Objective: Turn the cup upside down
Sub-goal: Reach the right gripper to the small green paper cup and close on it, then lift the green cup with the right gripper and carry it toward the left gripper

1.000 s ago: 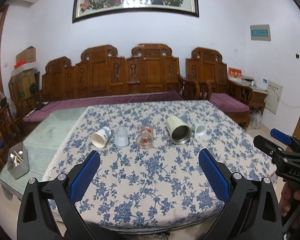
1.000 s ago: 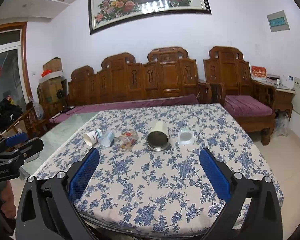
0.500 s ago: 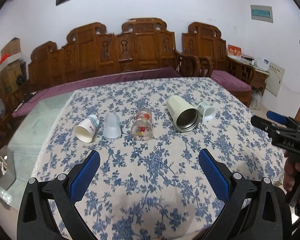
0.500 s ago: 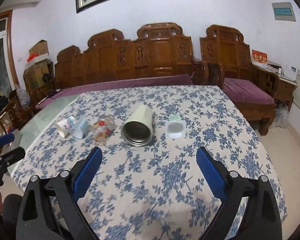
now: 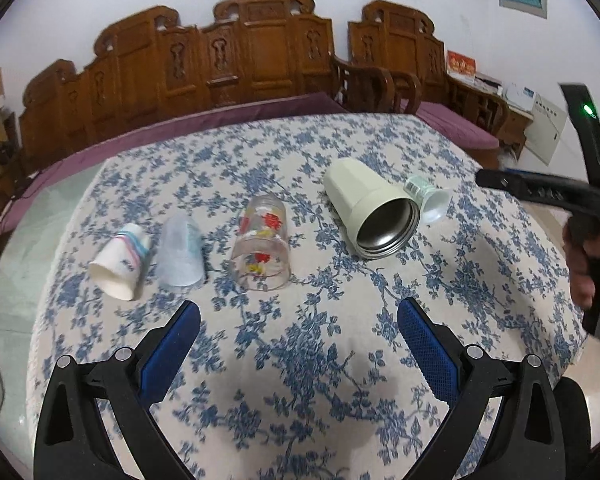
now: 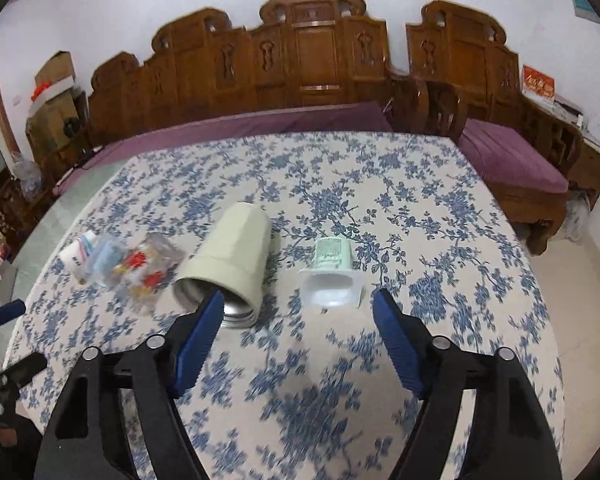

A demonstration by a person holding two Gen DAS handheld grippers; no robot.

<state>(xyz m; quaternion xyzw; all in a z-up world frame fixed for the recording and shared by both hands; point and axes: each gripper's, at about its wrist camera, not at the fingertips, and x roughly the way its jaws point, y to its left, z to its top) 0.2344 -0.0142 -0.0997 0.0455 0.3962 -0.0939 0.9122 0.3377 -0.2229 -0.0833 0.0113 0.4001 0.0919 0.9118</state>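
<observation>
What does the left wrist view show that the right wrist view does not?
Left only: the steel inside of the cream tumbler and the paper cup's open mouth, sharply seen. Right only: the yogurt cup's squarish mouth, just ahead of the open right gripper. Both: five cups lying on the floral tablecloth, nothing gripped.

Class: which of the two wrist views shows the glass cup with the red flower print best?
The left wrist view: the glass cup lies sharp and unobstructed on its side. In the right wrist view it is blurred and partly overlapped by neighbouring cups.
</observation>
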